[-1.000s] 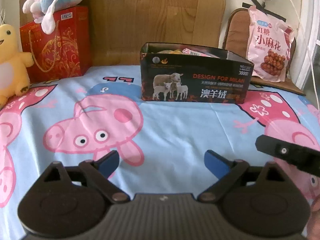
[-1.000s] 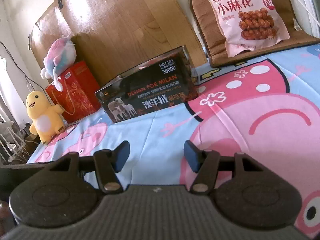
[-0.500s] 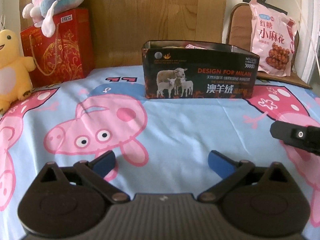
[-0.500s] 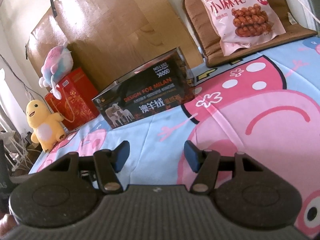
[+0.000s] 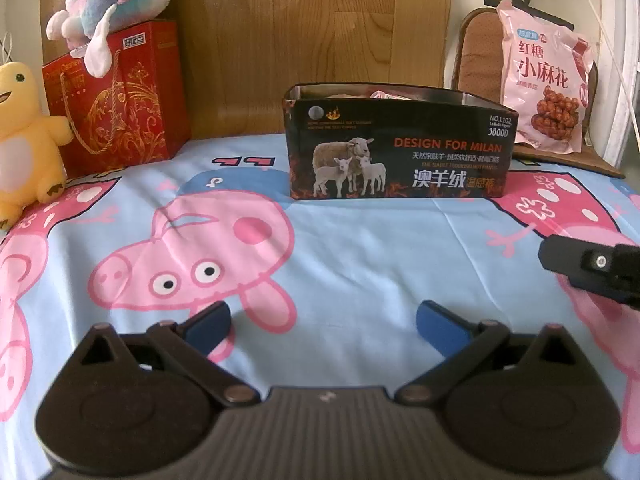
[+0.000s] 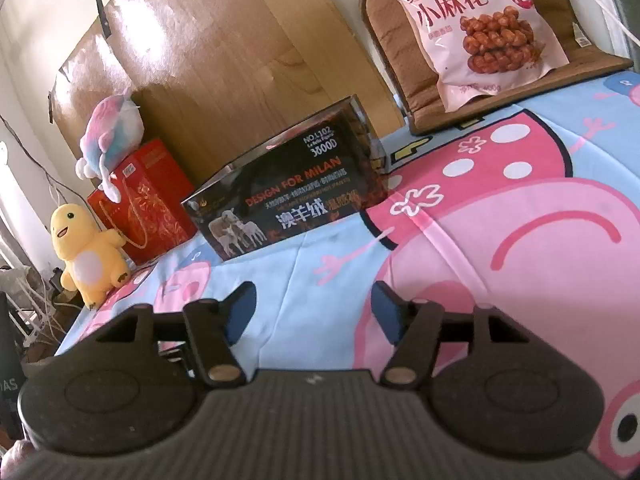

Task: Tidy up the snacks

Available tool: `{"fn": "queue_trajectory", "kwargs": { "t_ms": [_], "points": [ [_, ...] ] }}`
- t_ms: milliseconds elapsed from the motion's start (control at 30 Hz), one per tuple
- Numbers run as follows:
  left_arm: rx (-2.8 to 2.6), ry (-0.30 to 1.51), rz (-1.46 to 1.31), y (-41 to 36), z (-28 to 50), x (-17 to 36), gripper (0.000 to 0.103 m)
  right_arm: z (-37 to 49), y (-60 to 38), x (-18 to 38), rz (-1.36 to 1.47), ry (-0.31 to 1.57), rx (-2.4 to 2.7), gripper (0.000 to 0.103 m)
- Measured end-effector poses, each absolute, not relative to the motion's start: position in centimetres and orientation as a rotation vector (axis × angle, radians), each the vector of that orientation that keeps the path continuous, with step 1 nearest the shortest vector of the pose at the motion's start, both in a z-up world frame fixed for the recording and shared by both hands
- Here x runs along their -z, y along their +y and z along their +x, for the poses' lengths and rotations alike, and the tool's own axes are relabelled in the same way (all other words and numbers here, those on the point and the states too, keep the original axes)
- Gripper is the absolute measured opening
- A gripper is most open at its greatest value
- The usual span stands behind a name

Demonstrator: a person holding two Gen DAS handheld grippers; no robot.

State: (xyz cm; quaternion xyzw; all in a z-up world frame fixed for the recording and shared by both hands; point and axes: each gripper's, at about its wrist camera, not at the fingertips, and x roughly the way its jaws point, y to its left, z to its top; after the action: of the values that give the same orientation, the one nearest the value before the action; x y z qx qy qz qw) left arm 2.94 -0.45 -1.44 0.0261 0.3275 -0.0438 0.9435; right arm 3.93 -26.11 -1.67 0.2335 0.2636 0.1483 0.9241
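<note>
Well, both tongs hang wide apart and empty: the left gripper [image 5: 323,322] faces the black tin [image 5: 400,148] straight ahead, the right gripper [image 6: 312,308] low. The pink snack bag [image 6: 472,28] leans far ahead-right; I'd guess the next step is reaching there.

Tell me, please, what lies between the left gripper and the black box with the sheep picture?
Only bare cartoon-pig bedsheet; the left wrist view shows no object between the open left gripper and the black box.
</note>
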Motion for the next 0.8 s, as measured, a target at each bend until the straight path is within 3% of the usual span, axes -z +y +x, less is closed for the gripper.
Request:
{"fn": "queue_trajectory", "kwargs": {
  "t_ms": [367, 800],
  "points": [
    [0.058, 0.653, 0.066, -0.6, 2.6, 1.4, 0.103, 3.6, -25.4, 1.4, 0.441, 0.508, -0.325, 0.088],
    [0.038, 0.580, 0.084, -0.5, 1.6, 1.0, 0.103, 3.9, -25.7, 1.6, 0.470, 0.516, -0.315, 0.097]
  ]
}}
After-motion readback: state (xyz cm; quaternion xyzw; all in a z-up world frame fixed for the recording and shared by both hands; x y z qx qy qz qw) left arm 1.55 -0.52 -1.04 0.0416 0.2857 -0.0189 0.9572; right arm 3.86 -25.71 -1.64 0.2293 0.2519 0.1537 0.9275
